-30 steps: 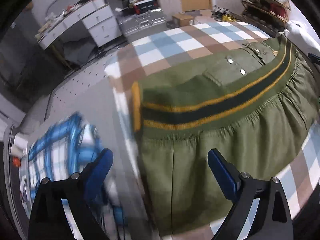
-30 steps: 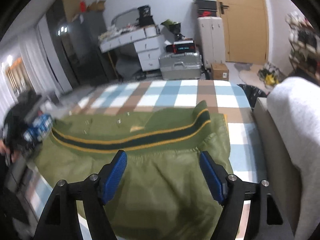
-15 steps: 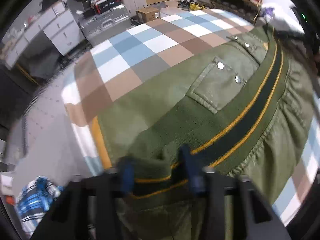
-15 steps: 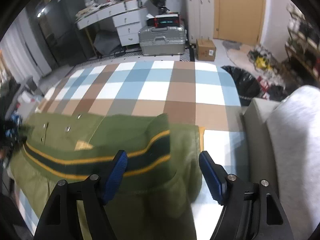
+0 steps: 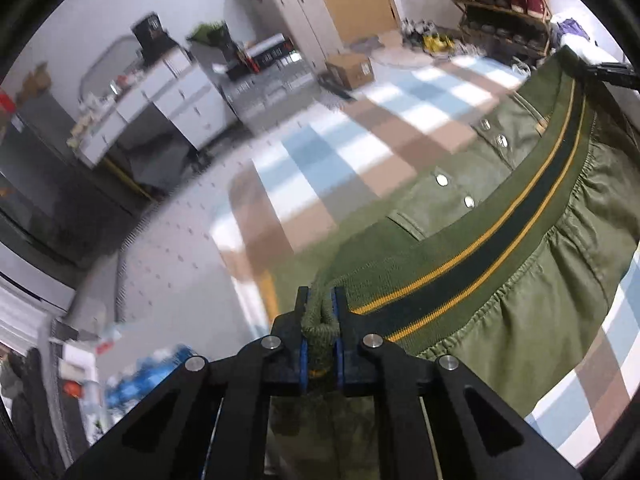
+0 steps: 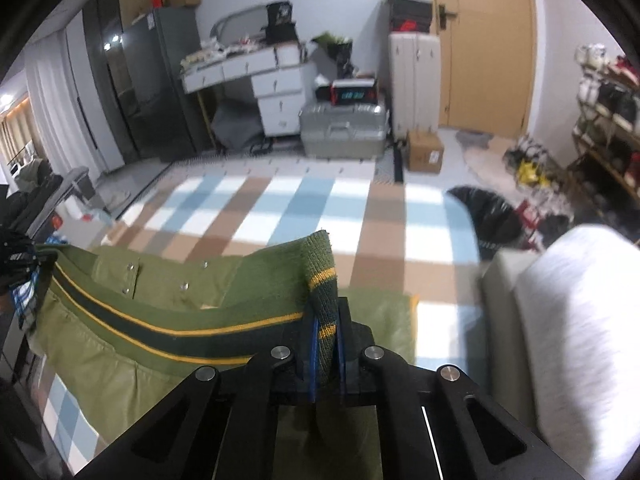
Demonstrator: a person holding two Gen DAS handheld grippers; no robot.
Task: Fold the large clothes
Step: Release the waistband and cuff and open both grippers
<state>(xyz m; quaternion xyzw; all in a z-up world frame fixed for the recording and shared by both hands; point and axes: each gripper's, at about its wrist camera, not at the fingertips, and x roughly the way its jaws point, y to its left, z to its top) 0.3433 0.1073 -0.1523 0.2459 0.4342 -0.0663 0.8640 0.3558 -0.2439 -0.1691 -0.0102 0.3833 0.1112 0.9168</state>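
An olive green jacket point(image 5: 532, 304) lies spread on a bed with a brown, blue and white checked cover point(image 5: 344, 160). Its ribbed hem band point(image 5: 500, 236), dark green with two yellow stripes, is stretched between my hands. My left gripper point(image 5: 319, 300) is shut on the band's left end, which bunches up between the blue pads. In the right wrist view the jacket point(image 6: 120, 368) hangs leftward from my right gripper point(image 6: 326, 320). Its jaws are closing on the band's right end point(image 6: 322, 280), which stands up between the pads, and they press on it.
A grey cushion point(image 6: 580, 320) lies right of the bed. Beyond the bed stand a white desk with drawers point(image 6: 276, 92), a silver case point(image 6: 344, 128), a cardboard box point(image 6: 424, 152) and a shoe rack point(image 5: 504, 4). A blurred blue checked garment point(image 5: 140, 376) lies at the left.
Both grippers went from open above the jacket to closed on the ends of the striped hem band. The band has lifted off the bed and pulled taut between them.
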